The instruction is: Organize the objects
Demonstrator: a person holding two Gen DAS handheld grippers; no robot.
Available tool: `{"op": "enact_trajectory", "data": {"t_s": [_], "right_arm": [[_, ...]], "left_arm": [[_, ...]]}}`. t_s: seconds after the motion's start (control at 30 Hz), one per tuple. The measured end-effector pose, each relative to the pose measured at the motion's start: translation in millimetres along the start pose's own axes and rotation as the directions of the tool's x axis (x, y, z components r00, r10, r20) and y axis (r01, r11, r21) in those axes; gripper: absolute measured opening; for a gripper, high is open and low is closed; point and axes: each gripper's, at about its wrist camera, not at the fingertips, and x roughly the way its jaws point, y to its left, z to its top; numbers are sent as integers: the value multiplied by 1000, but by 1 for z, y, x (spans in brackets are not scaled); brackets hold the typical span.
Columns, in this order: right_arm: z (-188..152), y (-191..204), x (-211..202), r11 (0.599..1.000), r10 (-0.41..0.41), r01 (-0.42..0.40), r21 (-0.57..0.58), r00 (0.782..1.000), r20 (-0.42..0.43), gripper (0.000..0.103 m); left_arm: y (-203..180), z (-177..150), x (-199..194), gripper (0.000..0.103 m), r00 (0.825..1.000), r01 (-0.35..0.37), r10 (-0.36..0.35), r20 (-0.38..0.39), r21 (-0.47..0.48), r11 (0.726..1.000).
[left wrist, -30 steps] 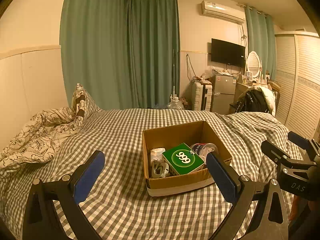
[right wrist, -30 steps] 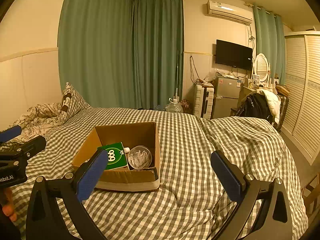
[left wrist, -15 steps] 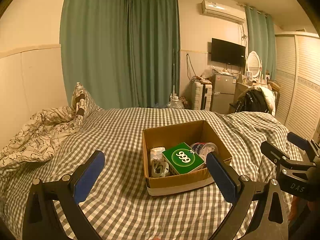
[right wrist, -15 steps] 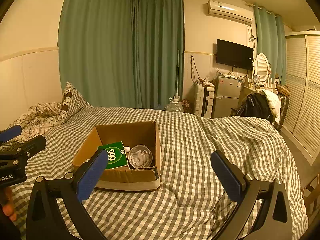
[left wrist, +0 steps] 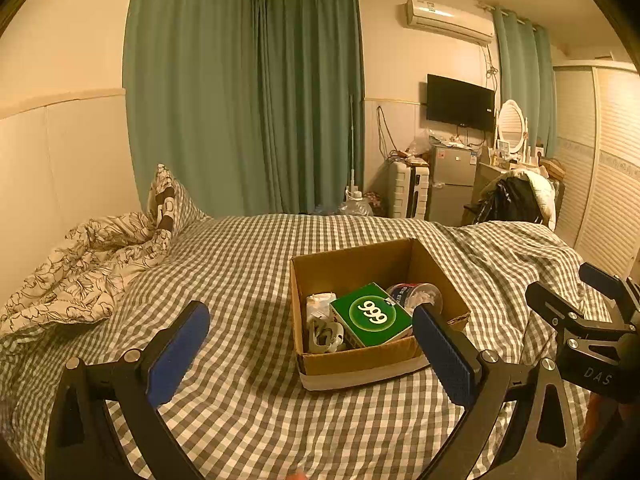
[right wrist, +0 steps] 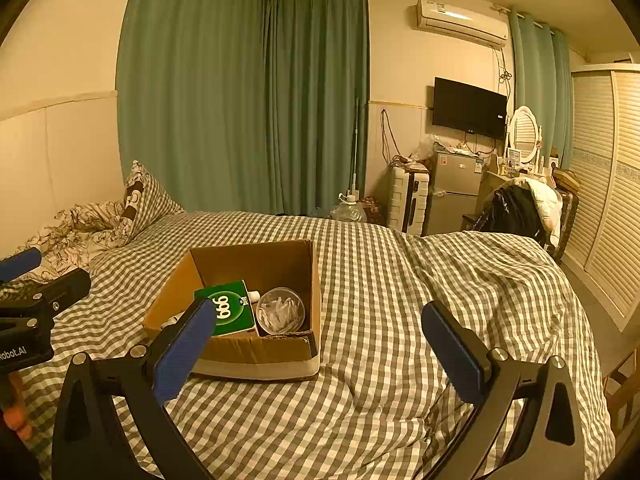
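An open cardboard box [left wrist: 434, 264] [right wrist: 168, 300] sits on the checked bed. Inside lie a green "999" box [left wrist: 370, 314] [right wrist: 230, 308], a clear round tub [left wrist: 416, 296] [right wrist: 280, 311] and small white items [left wrist: 322, 322]. My left gripper [left wrist: 312, 348] is open and empty, held above the bed in front of the box. My right gripper [right wrist: 320, 340] is open and empty, to the right of the box. Each gripper shows at the edge of the other's view.
A crumpled floral duvet [left wrist: 80, 268] and a pillow [left wrist: 168, 200] lie at the bed's left. A rumpled checked cover [right wrist: 480, 272] rises on the right. Beyond the bed stand a suitcase [right wrist: 410, 200], a small fridge [right wrist: 454, 192] and a louvred wardrobe [right wrist: 600, 200].
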Motion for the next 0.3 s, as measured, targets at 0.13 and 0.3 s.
{"op": "enact_trajectory", "data": {"t_s": [0.13,0.3], "right_arm": [[0,0,0,1000,1,-1,-3,1000,-5,103],[-2,0,3,1000,-2,2,-9,1000,-15,103]], "left_arm": [[1,0,0,103,1000,-2,2,1,1,1000],[1,0,-1,103,1000,-19,18,10,11,1000]]}}
